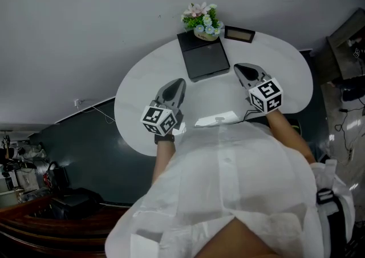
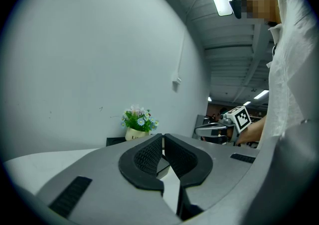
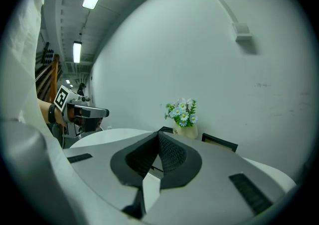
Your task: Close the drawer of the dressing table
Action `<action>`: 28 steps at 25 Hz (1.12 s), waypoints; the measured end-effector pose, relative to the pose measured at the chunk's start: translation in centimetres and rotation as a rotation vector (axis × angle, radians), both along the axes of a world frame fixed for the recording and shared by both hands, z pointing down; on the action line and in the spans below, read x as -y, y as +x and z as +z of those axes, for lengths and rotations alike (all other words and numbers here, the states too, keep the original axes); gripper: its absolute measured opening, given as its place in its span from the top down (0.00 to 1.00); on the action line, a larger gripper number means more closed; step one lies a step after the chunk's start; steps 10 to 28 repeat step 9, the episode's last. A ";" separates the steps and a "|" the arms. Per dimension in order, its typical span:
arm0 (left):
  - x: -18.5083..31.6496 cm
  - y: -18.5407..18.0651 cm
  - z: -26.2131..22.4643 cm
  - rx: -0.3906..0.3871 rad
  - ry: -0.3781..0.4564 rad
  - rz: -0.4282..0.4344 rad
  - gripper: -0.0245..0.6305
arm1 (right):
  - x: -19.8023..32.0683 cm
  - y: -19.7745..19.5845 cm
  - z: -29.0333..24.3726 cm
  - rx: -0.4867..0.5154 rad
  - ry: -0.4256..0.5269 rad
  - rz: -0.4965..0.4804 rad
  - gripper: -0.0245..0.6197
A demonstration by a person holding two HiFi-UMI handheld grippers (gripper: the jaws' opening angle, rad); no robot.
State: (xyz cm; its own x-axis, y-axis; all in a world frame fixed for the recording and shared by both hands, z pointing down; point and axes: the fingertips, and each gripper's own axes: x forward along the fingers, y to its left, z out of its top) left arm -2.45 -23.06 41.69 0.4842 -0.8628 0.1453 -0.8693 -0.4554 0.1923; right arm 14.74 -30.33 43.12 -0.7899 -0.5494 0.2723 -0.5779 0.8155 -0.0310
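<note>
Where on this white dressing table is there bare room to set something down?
The white rounded tabletop is bare at its left end, beside the flat black square box, and at its right end, past the small black frame. Crowded: back centre, round the potted flowers.

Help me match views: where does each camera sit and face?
Head view: on the person's head, steeply down onto the table; left hand-held gripper, right hand-held gripper and shirt show.
Left gripper view: rides the left one, faces the flowers; its jaws and the right one show.
Right gripper view: rides the right one, faces the flowers; its jaws and the left one show.
All share the flowers.
</note>
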 end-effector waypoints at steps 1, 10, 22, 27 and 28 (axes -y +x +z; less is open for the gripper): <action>0.0 0.0 0.0 -0.001 0.000 -0.001 0.92 | 0.1 0.0 -0.1 -0.002 0.002 0.000 0.95; -0.2 0.1 0.0 0.003 -0.004 0.001 0.92 | 0.1 -0.3 -0.4 -0.008 0.012 -0.010 0.95; -0.2 0.1 0.0 0.003 -0.004 0.001 0.92 | 0.1 -0.3 -0.4 -0.008 0.012 -0.010 0.95; -0.2 0.1 0.0 0.003 -0.004 0.001 0.92 | 0.1 -0.3 -0.4 -0.008 0.012 -0.010 0.95; -0.2 0.1 0.0 0.003 -0.004 0.001 0.92 | 0.1 -0.3 -0.4 -0.008 0.012 -0.010 0.95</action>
